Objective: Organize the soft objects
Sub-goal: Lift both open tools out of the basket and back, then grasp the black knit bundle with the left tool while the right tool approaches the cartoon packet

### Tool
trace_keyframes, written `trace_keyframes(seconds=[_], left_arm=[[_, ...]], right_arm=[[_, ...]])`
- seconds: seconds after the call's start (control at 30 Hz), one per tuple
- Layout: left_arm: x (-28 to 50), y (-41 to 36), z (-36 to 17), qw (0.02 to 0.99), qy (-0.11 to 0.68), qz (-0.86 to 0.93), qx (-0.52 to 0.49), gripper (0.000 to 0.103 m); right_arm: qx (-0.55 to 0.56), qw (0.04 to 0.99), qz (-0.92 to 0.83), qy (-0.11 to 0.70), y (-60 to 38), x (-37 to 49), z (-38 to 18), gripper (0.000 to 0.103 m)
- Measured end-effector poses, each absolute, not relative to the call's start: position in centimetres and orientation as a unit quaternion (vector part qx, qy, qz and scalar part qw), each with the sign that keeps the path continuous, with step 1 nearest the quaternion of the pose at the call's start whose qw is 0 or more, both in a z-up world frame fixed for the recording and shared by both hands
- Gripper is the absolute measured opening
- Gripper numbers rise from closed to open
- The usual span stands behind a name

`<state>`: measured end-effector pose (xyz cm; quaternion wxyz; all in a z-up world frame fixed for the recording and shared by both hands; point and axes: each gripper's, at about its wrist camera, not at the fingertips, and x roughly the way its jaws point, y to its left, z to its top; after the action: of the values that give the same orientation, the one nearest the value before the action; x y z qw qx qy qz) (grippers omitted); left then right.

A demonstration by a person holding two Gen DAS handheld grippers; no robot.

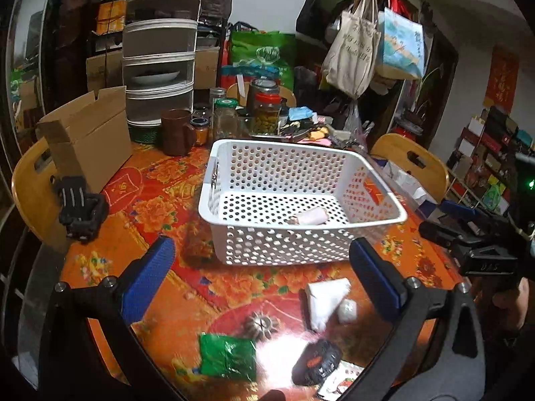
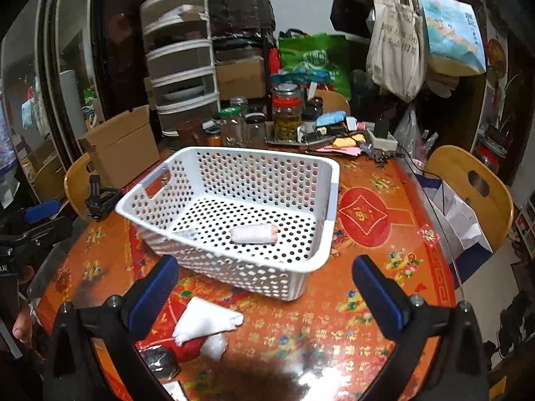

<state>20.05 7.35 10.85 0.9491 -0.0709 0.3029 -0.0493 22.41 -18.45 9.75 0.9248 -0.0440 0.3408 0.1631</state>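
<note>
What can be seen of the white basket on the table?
The white basket is a rectangular plastic tub with walls and floor perforated by round holes, a rolled rim and a cut-out handle slot in one end wall. It sits upright on the red-and-orange floral tablecloth, open at the top. Inside lies a single pinkish-white rolled soft item on the floor; the rest of the floor looks bare. Neither gripper touches it.

The right gripper [image 2: 264,279] hung wide open above the bench [image 2: 384,307], holding nothing. Ahead stood a white basket [image 2: 329,207] with a pink roll [image 2: 252,234] lying on its floor. Near the left finger lay a white cloth [image 2: 205,322], touching a small white wad [image 2: 214,346].
</note>
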Motion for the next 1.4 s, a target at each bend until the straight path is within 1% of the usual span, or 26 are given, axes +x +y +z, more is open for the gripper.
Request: trace_keyframes(seconds=[0.17,0.37,0.73,0.83,1.03,1.2,1.27,1.33,1.4], left_arm=[[16.2,6.9,11.0,0.959,0.277,-0.036,-0.051,0.103],[12.3,7.0,10.6,0.962,0.265,-0.035,-0.052,0.103],[8.3,5.8,7.4,0.958,0.278,-0.049,-0.055,0.103],[7.6,5.7,6.1,0.954,0.283,-0.066,-0.069,0.103],[7.1,5.3,2.3,0.947,0.304,-0.071,-0.080,0.103],[7.6,4.8,-0.2,0.943,0.315,-0.072,-0.080,0.103],[8.0,4.4,-0.9,0.941,0.319,-0.078,-0.080,0.103],[8.5,3.9,-1.6,0.939,0.324,-0.085,-0.078,0.103],[8.9,3.3,-2.3,0.937,0.329,-0.091,-0.074,0.103]], right_arm=[[-0.061,0.932,0.163,0.317,-17.7,18.9,9.6,0.103],[-0.069,0.936,0.163,0.304,-17.2,16.1,9.2,0.103],[-0.055,0.939,0.174,0.292,-17.6,11.3,7.4,0.103],[-0.036,0.936,0.192,0.294,-18.0,10.0,6.3,0.103],[-0.012,0.928,0.208,0.309,-18.3,7.4,2.2,0.103],[0.009,0.916,0.212,0.342,-18.4,6.6,-1.6,0.103],[0.017,0.912,0.211,0.352,-18.6,6.6,-2.8,0.102],[0.019,0.913,0.206,0.351,-18.5,6.5,-3.3,0.099],[0.012,0.915,0.206,0.347,-18.1,6.3,-3.6,0.099]])
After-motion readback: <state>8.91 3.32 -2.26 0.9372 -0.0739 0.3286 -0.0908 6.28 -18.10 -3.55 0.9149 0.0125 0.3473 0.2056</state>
